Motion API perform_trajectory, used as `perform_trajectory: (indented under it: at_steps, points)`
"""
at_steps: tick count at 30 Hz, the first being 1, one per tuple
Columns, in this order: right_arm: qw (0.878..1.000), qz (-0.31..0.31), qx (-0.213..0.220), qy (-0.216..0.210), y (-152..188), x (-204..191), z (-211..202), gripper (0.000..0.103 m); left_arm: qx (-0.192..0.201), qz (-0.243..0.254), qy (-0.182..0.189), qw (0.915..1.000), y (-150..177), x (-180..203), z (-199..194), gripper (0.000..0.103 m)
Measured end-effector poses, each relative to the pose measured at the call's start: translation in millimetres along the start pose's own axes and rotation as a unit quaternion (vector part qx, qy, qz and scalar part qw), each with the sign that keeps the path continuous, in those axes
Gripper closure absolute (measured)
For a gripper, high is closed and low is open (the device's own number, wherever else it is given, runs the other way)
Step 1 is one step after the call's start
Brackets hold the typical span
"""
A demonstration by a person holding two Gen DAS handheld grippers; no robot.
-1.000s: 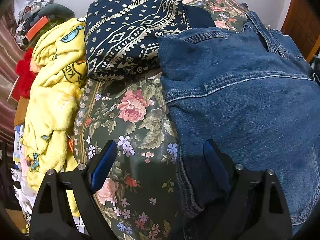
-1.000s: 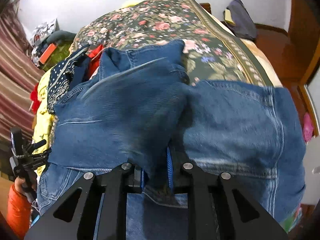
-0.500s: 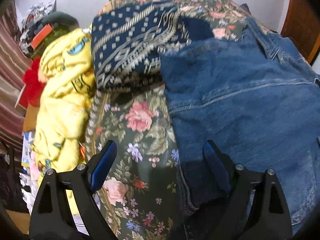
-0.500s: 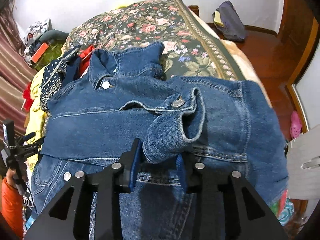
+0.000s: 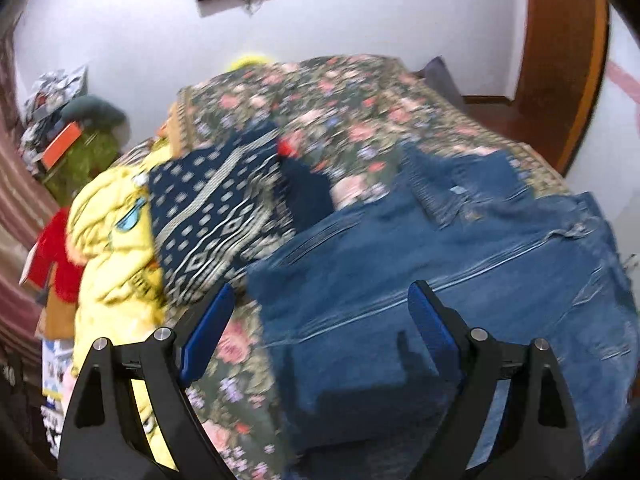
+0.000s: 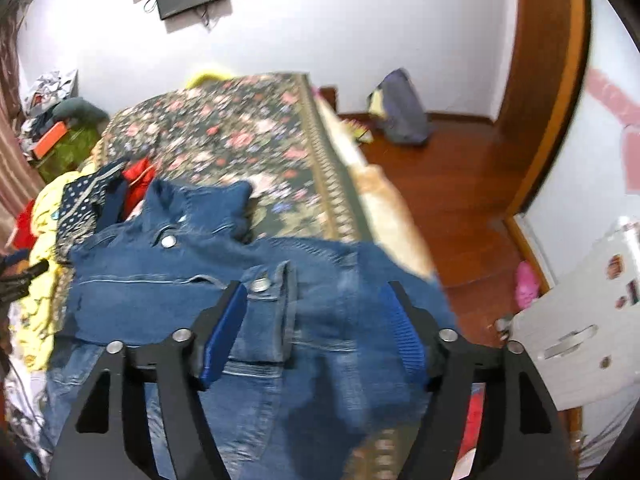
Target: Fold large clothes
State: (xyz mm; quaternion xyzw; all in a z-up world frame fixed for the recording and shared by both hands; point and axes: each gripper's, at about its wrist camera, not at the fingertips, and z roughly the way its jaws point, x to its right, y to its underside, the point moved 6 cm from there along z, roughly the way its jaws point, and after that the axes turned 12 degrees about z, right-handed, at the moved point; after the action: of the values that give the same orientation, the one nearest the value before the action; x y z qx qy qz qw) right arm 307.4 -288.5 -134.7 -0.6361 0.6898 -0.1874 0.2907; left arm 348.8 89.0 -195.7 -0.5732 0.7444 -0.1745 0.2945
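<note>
A blue denim jacket (image 5: 460,264) lies on the floral bedspread (image 5: 340,112), collar toward the far wall. In the right wrist view the jacket (image 6: 168,276) has its sleeve cuff (image 6: 268,320) folded across the front, snap button showing. My left gripper (image 5: 320,324) is open and empty, above the jacket's left edge. My right gripper (image 6: 316,328) is open, above the cuff, with the cuff lying loose beside its left finger (image 6: 220,336).
A navy patterned cloth (image 5: 212,216), a yellow blanket (image 5: 112,240) and a red garment (image 5: 56,256) are piled left of the jacket. The bed's right edge (image 6: 380,200) drops to a wooden floor (image 6: 452,184) with a grey bag (image 6: 400,116). A white box (image 6: 580,320) is at right.
My right gripper has opened and let go of the sleeve cuff, which now lies on the jacket front. Both grippers have lifted and tilted up, showing more of the room.
</note>
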Motion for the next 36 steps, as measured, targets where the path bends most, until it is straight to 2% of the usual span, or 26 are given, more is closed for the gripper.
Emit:
perform_trajectory:
  at_steps: [4, 7, 11, 15, 21, 24, 27, 29, 32, 35, 36]
  points:
    - [1.000, 0.011, 0.011, 0.025, 0.2, 23.0, -6.2, 0.024, 0.015, 0.023, 0.024, 0.9994, -25.1, 28.7, -1.2, 0.014]
    - [0.999, 0.034, 0.002, 0.039, 7.6, 47.9, -0.8, 0.024, 0.020, 0.036, 0.046, 0.9981, -40.6, 54.9, 2.4, 0.014]
    - [0.992, 0.113, -0.027, 0.046, 25.9, 89.2, 21.7, 0.024, 0.017, 0.049, 0.074, 0.9959, -53.0, 86.2, 14.5, 0.014]
    - [0.974, 0.212, -0.077, 0.020, 52.7, 129.1, 48.7, 0.024, 0.000, 0.061, 0.099, 0.9933, -56.8, 118.0, 30.9, 0.014]
    - [0.929, 0.342, -0.139, -0.018, 99.6, 174.0, 84.8, 0.024, -0.022, 0.073, 0.120, 0.9899, -53.2, 142.5, 48.8, 0.014]
    - [0.914, 0.374, -0.151, -0.044, 111.1, 179.3, 93.1, 0.024, -0.031, 0.075, 0.121, 0.9893, -50.6, 147.8, 55.1, 0.014]
    - [0.902, 0.404, -0.139, -0.067, 112.9, 183.1, 101.4, 0.024, -0.037, 0.074, 0.120, 0.9894, -49.6, 149.7, 59.0, 0.014]
    - [0.902, 0.406, -0.134, -0.060, 110.6, 183.0, 105.2, 0.028, -0.037, 0.072, 0.117, 0.9898, -48.5, 148.4, 59.1, 0.014]
    - [0.910, 0.392, -0.128, -0.041, 102.0, 176.7, 108.4, 0.040, -0.035, 0.069, 0.112, 0.9906, -47.5, 145.7, 56.7, 0.014]
    - [0.924, 0.363, -0.118, -0.019, 91.0, 169.2, 108.0, 0.057, -0.034, 0.066, 0.110, 0.9912, -45.1, 142.0, 53.2, 0.014]
    - [0.929, 0.351, -0.115, -0.013, 87.8, 166.1, 106.5, 0.065, -0.033, 0.065, 0.108, 0.9915, -44.0, 140.4, 51.9, 0.014]
